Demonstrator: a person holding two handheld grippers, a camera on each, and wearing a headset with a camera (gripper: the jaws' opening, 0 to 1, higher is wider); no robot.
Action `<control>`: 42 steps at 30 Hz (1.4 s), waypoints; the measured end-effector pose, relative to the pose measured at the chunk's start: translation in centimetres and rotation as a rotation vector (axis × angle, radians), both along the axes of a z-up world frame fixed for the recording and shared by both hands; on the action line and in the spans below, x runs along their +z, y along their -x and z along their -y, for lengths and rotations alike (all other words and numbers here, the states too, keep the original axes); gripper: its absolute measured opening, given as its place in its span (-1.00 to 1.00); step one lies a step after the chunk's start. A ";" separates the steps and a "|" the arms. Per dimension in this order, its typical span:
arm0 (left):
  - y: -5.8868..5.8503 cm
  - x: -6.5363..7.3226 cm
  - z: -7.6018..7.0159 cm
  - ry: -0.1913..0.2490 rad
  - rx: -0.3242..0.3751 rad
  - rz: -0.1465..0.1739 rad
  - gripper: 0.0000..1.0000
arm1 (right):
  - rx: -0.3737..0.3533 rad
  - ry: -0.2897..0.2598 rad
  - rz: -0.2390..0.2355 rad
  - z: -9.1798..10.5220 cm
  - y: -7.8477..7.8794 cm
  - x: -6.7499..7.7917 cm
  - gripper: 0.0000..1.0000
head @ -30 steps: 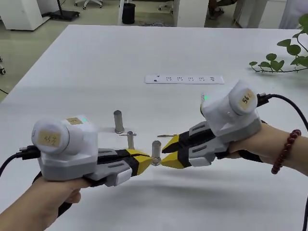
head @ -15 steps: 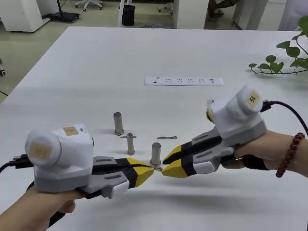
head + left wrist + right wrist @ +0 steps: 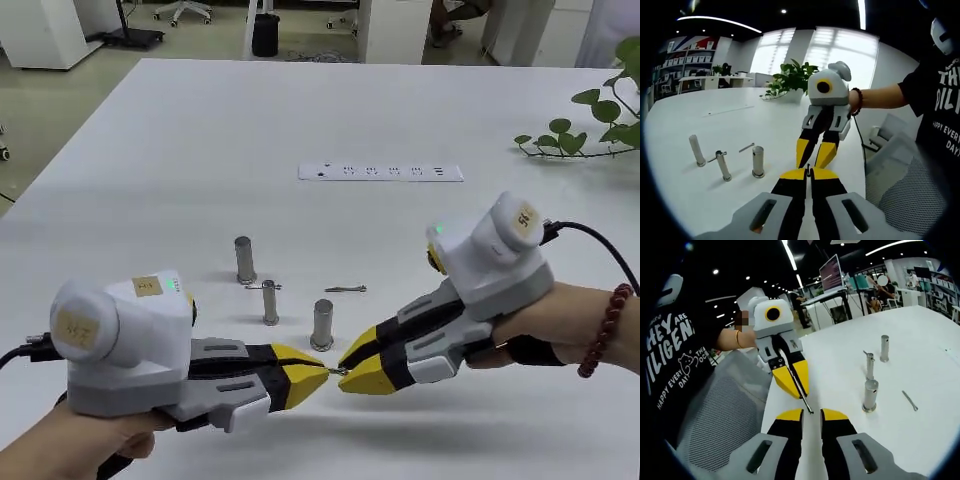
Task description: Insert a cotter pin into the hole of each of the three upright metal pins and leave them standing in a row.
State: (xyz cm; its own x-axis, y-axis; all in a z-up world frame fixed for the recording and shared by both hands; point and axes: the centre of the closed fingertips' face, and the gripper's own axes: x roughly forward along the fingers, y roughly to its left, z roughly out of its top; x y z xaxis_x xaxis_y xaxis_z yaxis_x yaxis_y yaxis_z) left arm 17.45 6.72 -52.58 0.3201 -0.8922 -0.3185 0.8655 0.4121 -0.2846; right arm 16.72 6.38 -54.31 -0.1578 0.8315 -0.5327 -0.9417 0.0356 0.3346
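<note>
White table (image 3: 200,150): left tool (image 3: 809,172) pinches cotter pin (image 3: 801,392) (right tool (image 3: 812,415) slightly parted).

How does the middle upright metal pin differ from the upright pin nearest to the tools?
The middle pin is thinner; the nearest pin is thicker. The middle pin has a cotter pin through its top; the nearest pin has none in it. Both are grey metal and stand upright on the white table.

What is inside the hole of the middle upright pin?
A cotter pin crosses the middle pin near its top. Its ends stick out, and the part inside is covered.
</note>
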 end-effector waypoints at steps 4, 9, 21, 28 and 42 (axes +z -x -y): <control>0.1 0.0 0.1 0.002 -0.006 0.002 -1.00 | 0.014 -0.004 -0.003 0.0 0.2 0.0 -0.85; 0.2 0.1 0.2 0.011 -0.013 0.000 -1.00 | 0.025 -0.011 -0.004 -0.1 0.3 0.1 -0.91; 0.6 -0.1 0.5 0.019 -0.028 -0.012 -1.00 | 0.071 0.008 0.036 0.2 0.4 0.0 -1.00; 0.1 0.0 0.4 0.015 -0.001 0.002 -0.98 | 0.108 0.035 0.112 0.2 0.1 0.4 -1.00; -2.5 -1.1 -1.0 -0.099 0.135 0.123 -0.80 | 0.112 0.138 0.246 1.2 -1.6 -0.5 -1.00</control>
